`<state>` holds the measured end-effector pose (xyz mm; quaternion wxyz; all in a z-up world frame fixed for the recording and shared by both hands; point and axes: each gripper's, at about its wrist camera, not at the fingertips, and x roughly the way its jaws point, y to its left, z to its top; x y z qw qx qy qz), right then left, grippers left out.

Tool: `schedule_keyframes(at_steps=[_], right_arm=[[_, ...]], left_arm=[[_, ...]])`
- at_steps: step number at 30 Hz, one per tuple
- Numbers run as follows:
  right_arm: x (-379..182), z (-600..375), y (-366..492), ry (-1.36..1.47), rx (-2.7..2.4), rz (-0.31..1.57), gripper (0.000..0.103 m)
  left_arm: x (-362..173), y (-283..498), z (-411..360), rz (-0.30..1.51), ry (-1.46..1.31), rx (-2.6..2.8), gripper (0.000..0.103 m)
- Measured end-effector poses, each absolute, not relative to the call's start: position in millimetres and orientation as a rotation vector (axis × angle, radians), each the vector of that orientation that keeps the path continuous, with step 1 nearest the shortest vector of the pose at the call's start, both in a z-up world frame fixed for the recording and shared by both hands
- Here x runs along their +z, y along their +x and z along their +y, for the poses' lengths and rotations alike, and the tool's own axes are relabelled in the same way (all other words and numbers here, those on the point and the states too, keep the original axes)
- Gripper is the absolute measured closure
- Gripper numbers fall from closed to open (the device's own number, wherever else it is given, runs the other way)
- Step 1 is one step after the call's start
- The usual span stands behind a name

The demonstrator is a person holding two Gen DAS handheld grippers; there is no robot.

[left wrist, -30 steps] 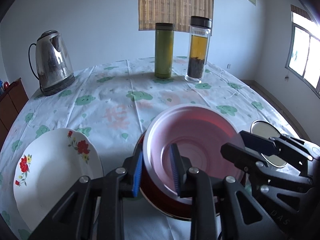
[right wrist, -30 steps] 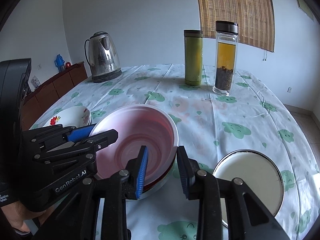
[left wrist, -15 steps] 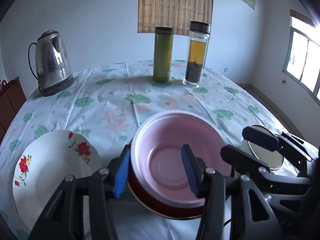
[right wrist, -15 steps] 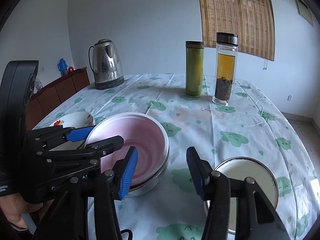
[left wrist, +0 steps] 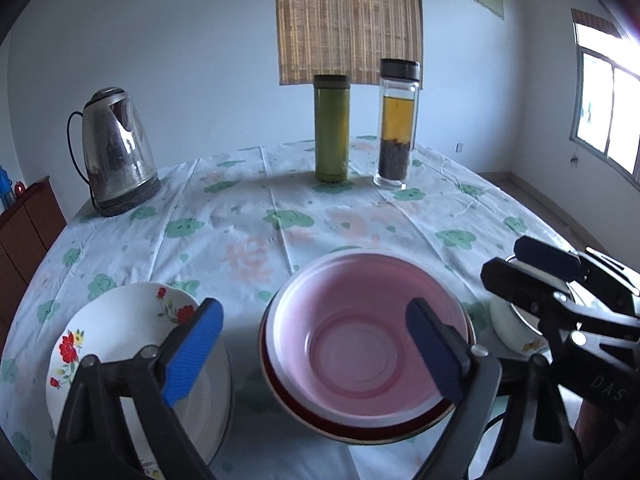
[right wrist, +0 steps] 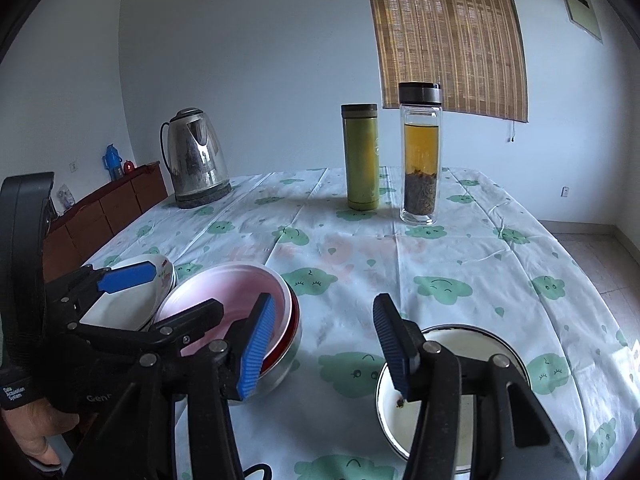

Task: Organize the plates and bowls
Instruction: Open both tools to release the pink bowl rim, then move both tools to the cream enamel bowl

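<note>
**Bowls Stacked, Both Grippers Loose**

The pink bowl (left wrist: 366,344) sits nested in a red one, whose body is mostly hidden. Left of it lies one flowered plate (left wrist: 120,336); right, one white bowl (right wrist: 452,392), cut off. The left gripper (left wrist: 316,352) is opening around the pink bowl's rim, pads clear. The right gripper (right wrist: 324,344) stands released, empty.

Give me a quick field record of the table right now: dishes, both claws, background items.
pink bowl: nested in a red bowl, table centre, upright
floral plate: beside the bowls, on the left claw's side
white dish: metal-rimmed, in front of the right claw
left claw: jaws opening, pink bowl's rim between them, pads not touching
right claw: open, holding nothing
kettle: far edge
green flask: upright, far side
glass tea bottle: beside the flask
</note>
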<state>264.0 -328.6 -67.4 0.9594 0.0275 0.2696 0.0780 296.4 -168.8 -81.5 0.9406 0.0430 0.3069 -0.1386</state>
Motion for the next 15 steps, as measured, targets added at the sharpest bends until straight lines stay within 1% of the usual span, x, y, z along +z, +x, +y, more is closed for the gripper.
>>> schedule_keyframes(at_steps=[6, 10, 15], right_arm=[[-63, -338, 260, 0.074, 0.142, 0.528, 0.05], [-60, -349, 256, 0.08, 0.116, 0.533, 0.05], [-60, -369, 247, 0.081, 0.074, 0.537, 0.05]], left_arm=[[-62, 283, -165, 0.526, 0.051, -0.287, 0.007], [-55, 279, -172, 0.521, 0.037, -0.311, 0.007], [-55, 266, -200, 0.528, 0.101, -0.367, 0.007]])
